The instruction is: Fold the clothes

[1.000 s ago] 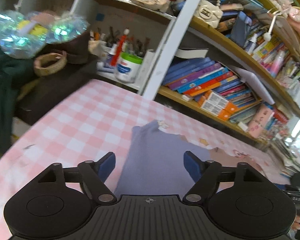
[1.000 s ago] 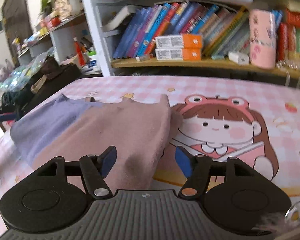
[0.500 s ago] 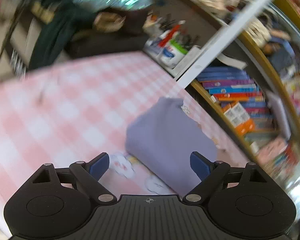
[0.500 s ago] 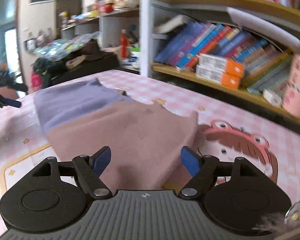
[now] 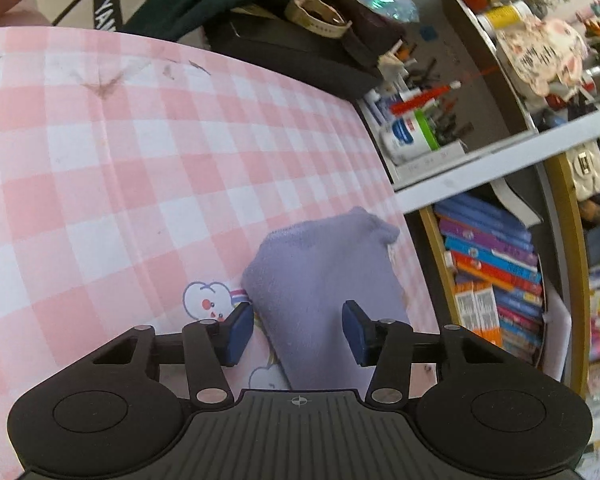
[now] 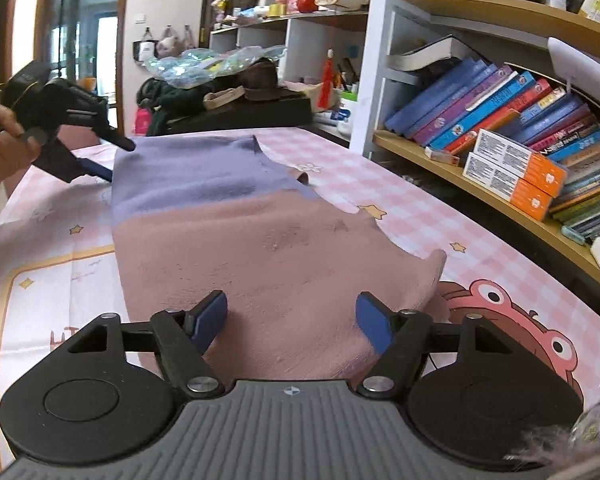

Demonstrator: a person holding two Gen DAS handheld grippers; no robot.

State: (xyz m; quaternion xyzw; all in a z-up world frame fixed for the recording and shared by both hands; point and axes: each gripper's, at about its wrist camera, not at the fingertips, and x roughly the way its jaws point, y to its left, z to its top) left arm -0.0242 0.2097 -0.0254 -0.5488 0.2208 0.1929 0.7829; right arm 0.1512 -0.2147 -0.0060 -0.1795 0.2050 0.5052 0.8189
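Bookshelves (image 6: 512,128) crammed with colourful books rise beyond your pink checked surface (image 5: 100,168), where a folded garment (image 6: 260,240) lies flat, its lavender part toward your left hand-held gripper (image 5: 298,332) and its dusty-pink part toward your right hand-held gripper (image 6: 290,320). Your left hand-held gripper's jaws are closing, the 2 blue pads (image 5: 238,332) apart on either side of the garment's lavender corner (image 5: 320,280), not yet pressing it. From the right wrist view, your hand (image 6: 0,140) carries that tool at the lavender end, far ahead and to the left of your right hand-held gripper. Your right hand-held gripper's jaws are closing too, the pads still well apart with the near pink edge just ahead of and between them; whether they touch the cloth cannot be told.
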